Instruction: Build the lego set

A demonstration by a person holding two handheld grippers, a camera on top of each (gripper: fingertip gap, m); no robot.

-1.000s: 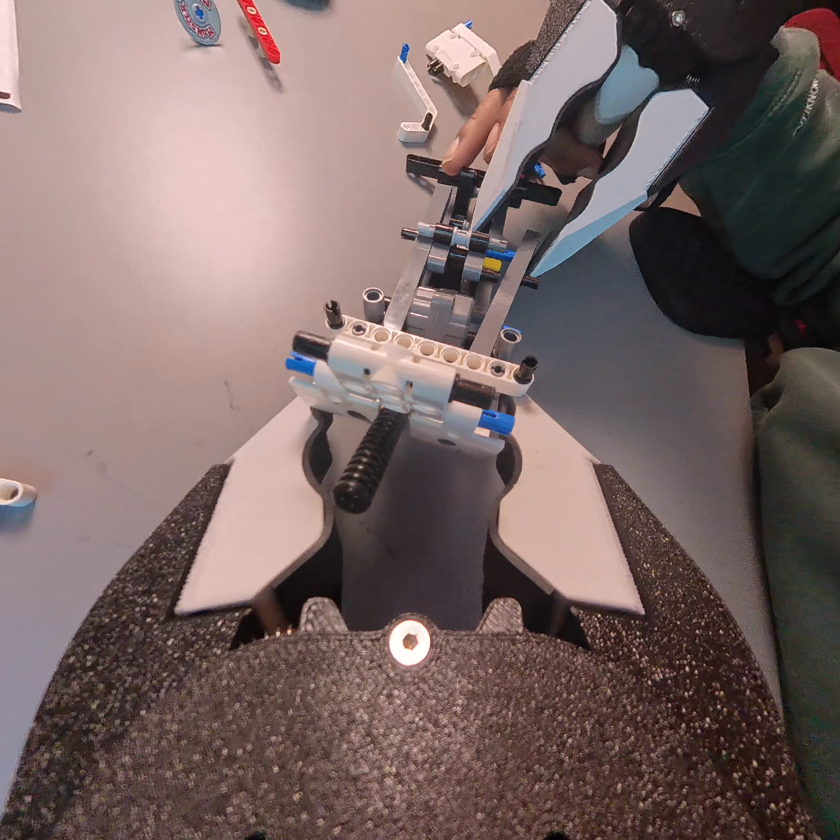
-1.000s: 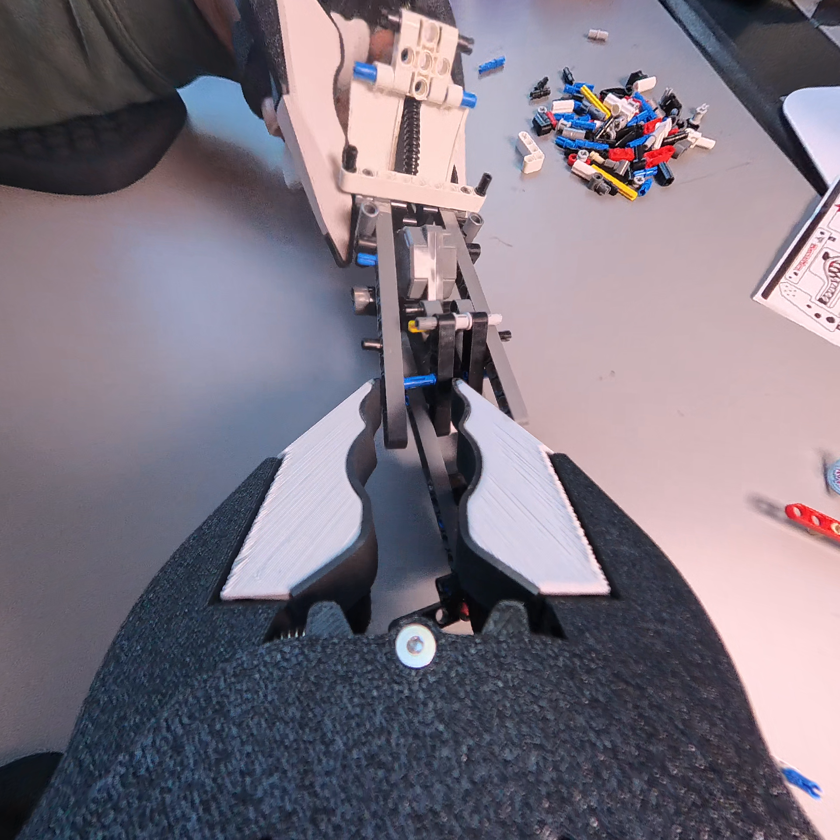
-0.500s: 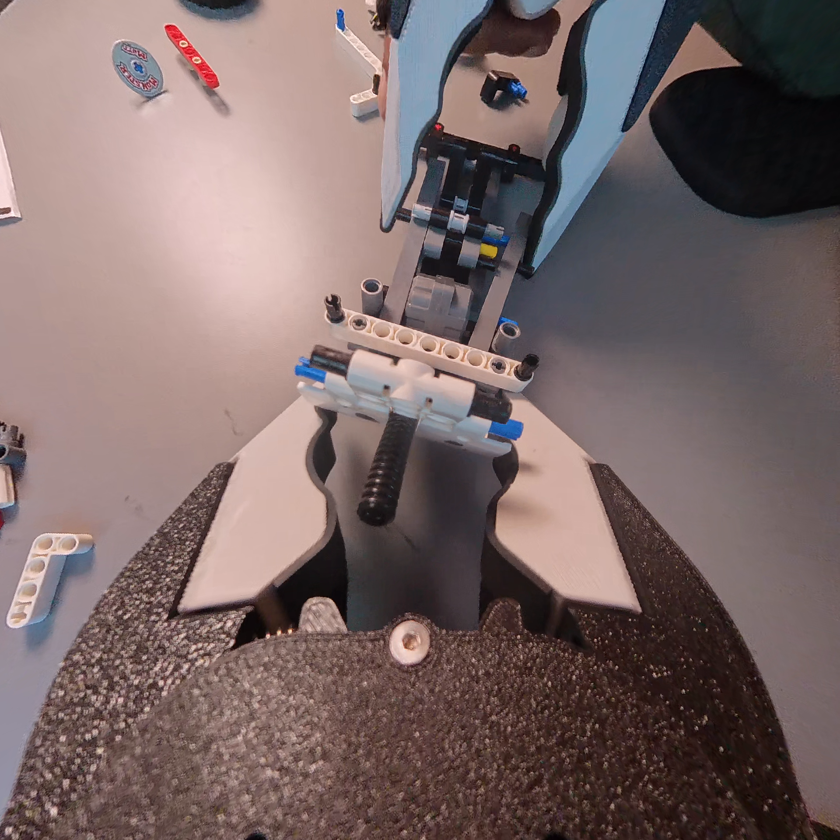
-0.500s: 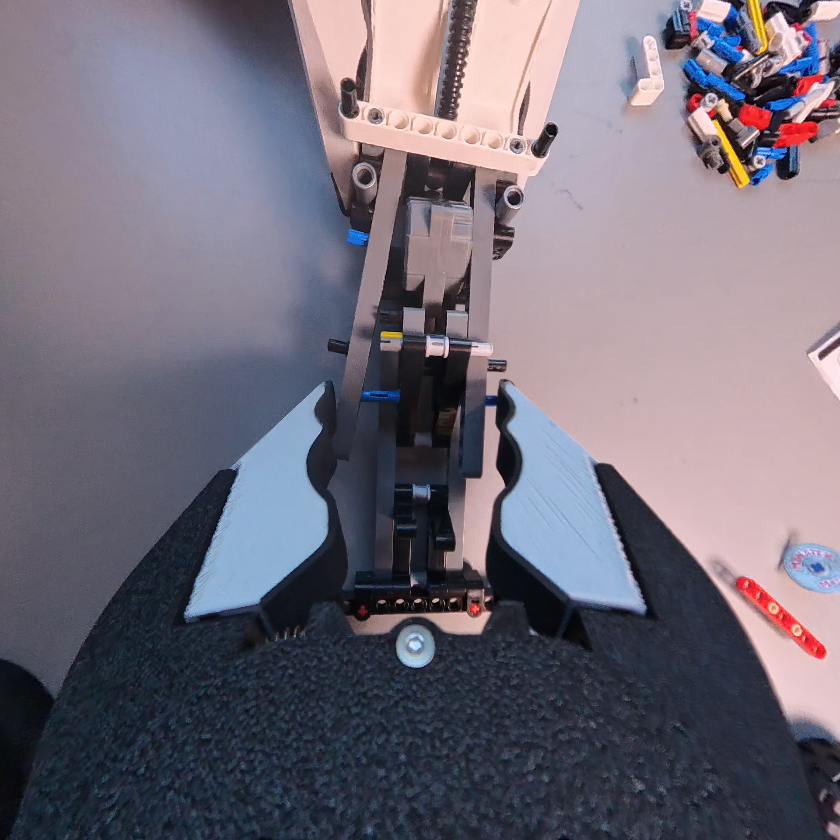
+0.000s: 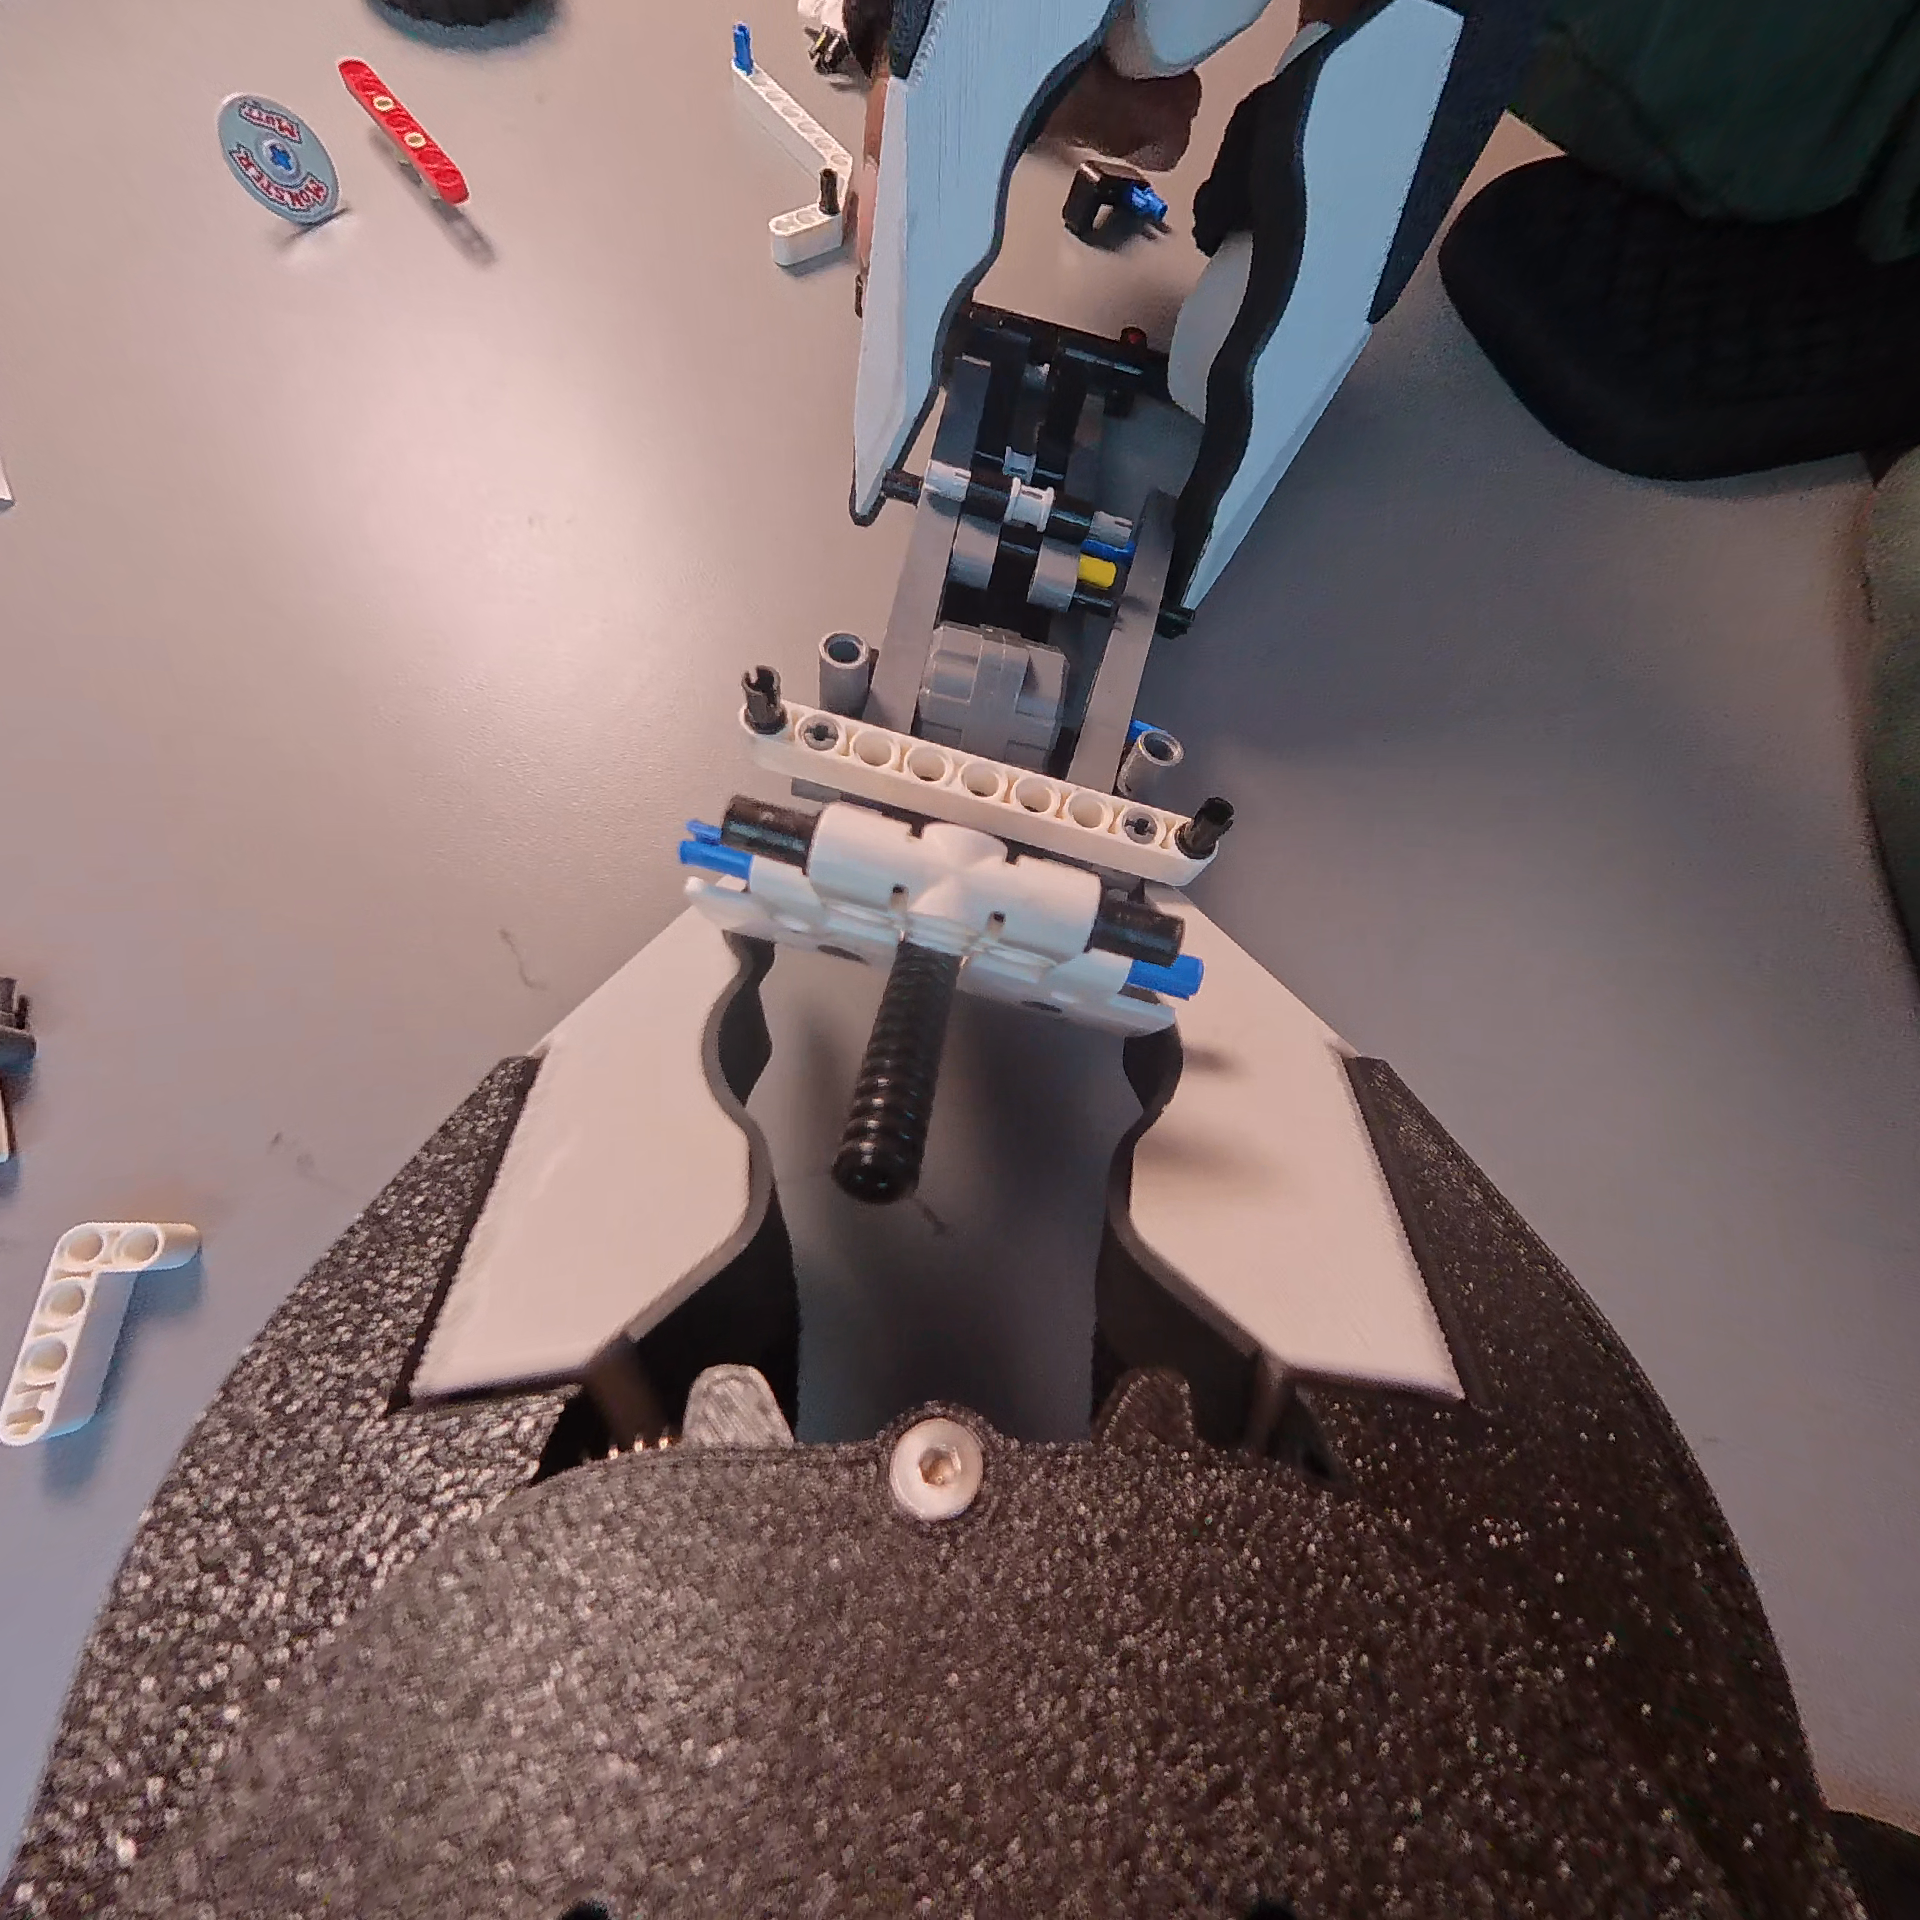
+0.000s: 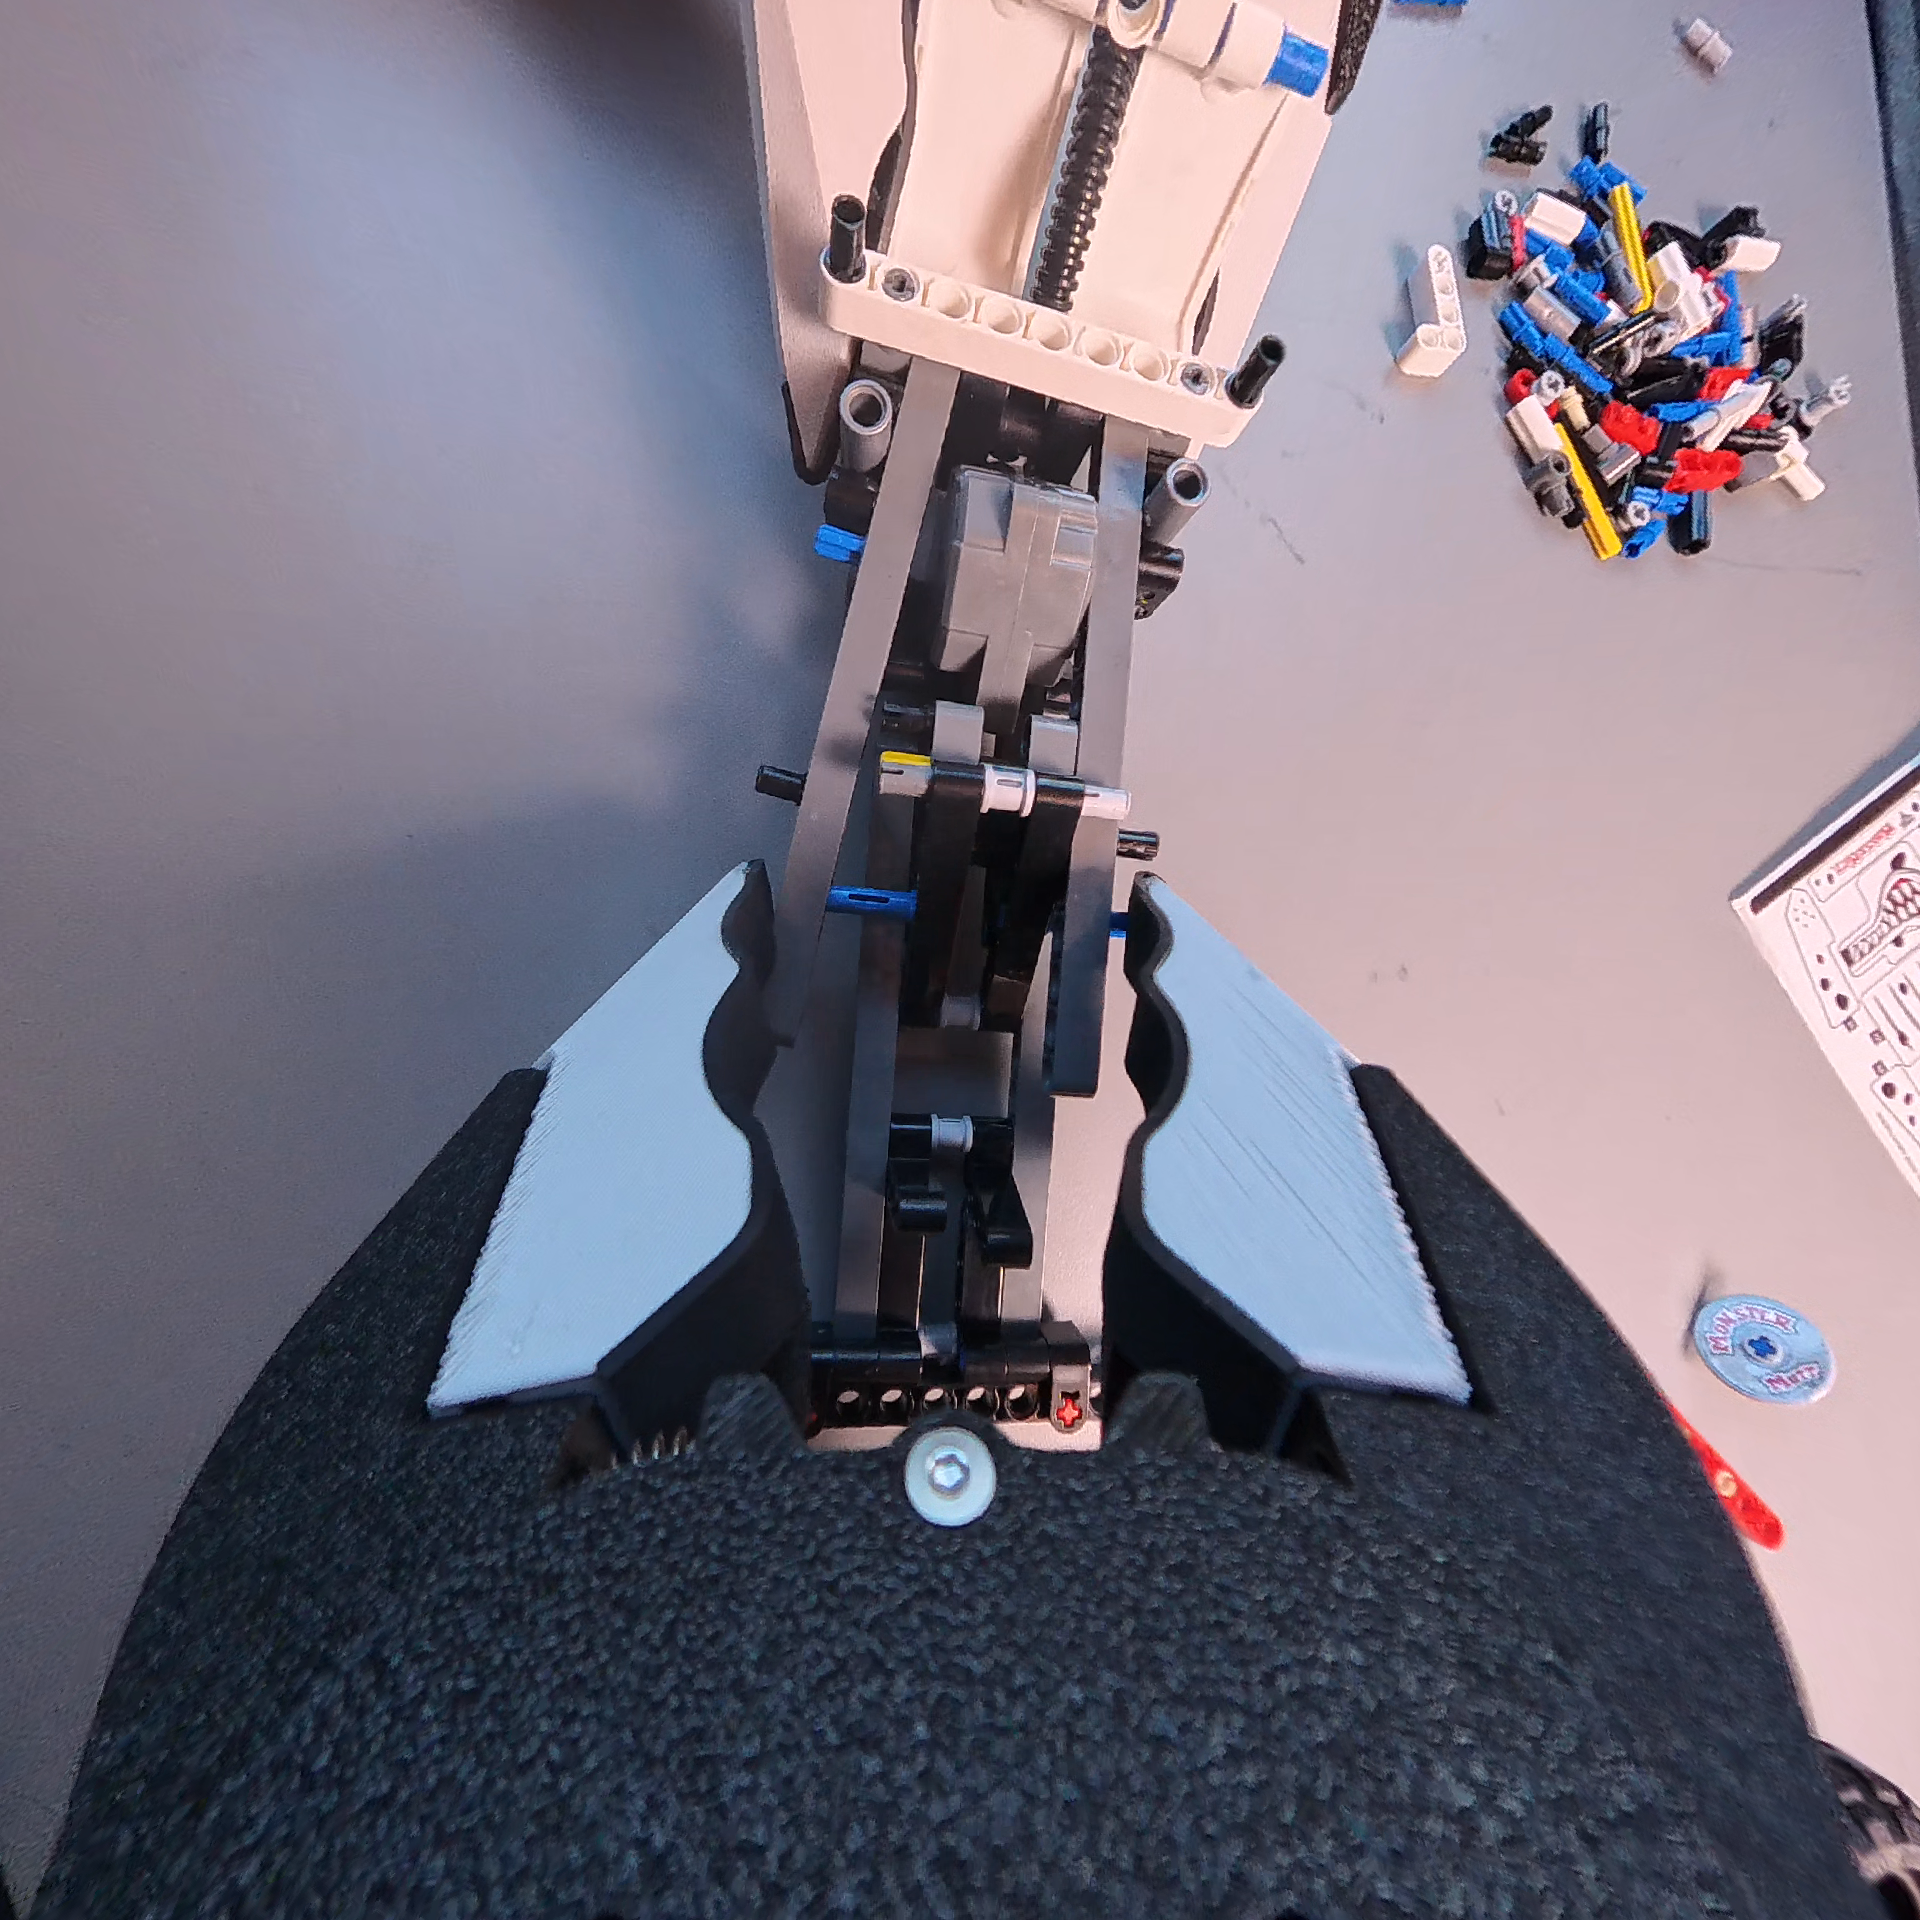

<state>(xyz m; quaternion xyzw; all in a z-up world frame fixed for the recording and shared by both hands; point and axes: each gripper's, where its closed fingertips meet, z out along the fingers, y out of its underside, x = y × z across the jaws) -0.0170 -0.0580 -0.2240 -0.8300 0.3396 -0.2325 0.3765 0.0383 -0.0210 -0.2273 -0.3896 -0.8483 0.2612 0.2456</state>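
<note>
The lego model (image 5: 992,691) is a long grey and black chassis with a white beam and a white block at one end, lying along the grey table (image 5: 364,623). My left gripper (image 5: 951,966) is closed on the white block, and a black ribbed hose (image 5: 899,1070) points back between its fingers. My right gripper (image 6: 945,904) straddles the chassis (image 6: 1018,582) at the black rear end, its fingers (image 6: 644,1143) against both sides. The right gripper also shows in the left wrist view (image 5: 1023,561), held by a person's hand.
A pile of loose parts (image 6: 1631,343) and a printed sheet (image 6: 1849,935) lie to the right. A round grey disc (image 5: 278,158), a red beam (image 5: 405,130), white L-beams (image 5: 73,1330) (image 5: 795,156) and a small black connector (image 5: 1107,197) lie around. A person's dark sleeve (image 5: 1662,312) is at the far right. Across from one pair of fingers to the other is roughly 8 centimetres. To reach the red beam (image 5: 405,130) in a straight line is about 20 centimetres for my right fingers, about 25 centimetres for my left.
My right gripper let go of the narrow rear beams, opened wider, slid forward along the chassis and has narrowed onto its sides. The model swung straighter in both views. My left gripper kept its hold.
</note>
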